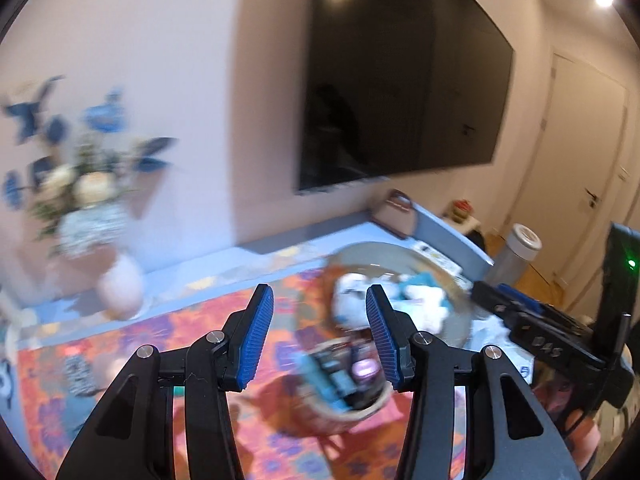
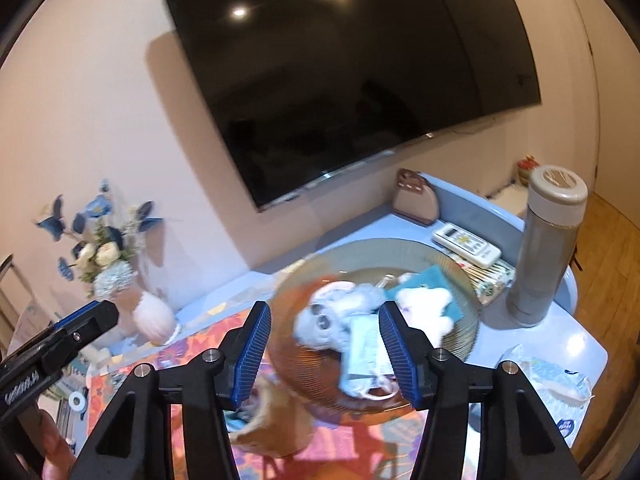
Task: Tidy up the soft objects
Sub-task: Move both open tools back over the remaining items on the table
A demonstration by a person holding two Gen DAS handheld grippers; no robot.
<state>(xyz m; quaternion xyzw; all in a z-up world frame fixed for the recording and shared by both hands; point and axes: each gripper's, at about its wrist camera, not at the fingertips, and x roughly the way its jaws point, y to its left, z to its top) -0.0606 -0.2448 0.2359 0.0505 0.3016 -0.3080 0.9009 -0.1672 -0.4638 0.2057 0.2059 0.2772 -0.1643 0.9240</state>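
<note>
A ribbed glass plate (image 2: 460,280) on the blue table holds a grey plush toy (image 2: 328,312), a white plush (image 2: 428,304), a teal cloth (image 2: 432,280) and a pale blue face mask (image 2: 362,356). My right gripper (image 2: 325,312) hovers above the plate's near side, open, its blue pads touching nothing. My left gripper (image 1: 319,296) is open and empty too, over a small woven basket (image 1: 348,412) of mixed items just in front of the plate (image 1: 380,248). Each gripper shows at the edge of the other's view: the right gripper (image 1: 492,300), the left gripper (image 2: 104,312).
A grey thermos (image 2: 548,248), a white remote (image 2: 466,244) and a tissue pack (image 2: 556,380) stand right of the plate. A flower vase (image 2: 108,264) and a pink shell vase (image 2: 154,316) sit at the left by the wall. A wall television (image 2: 340,72) hangs above. A patterned orange mat (image 1: 200,320) covers the table's near part.
</note>
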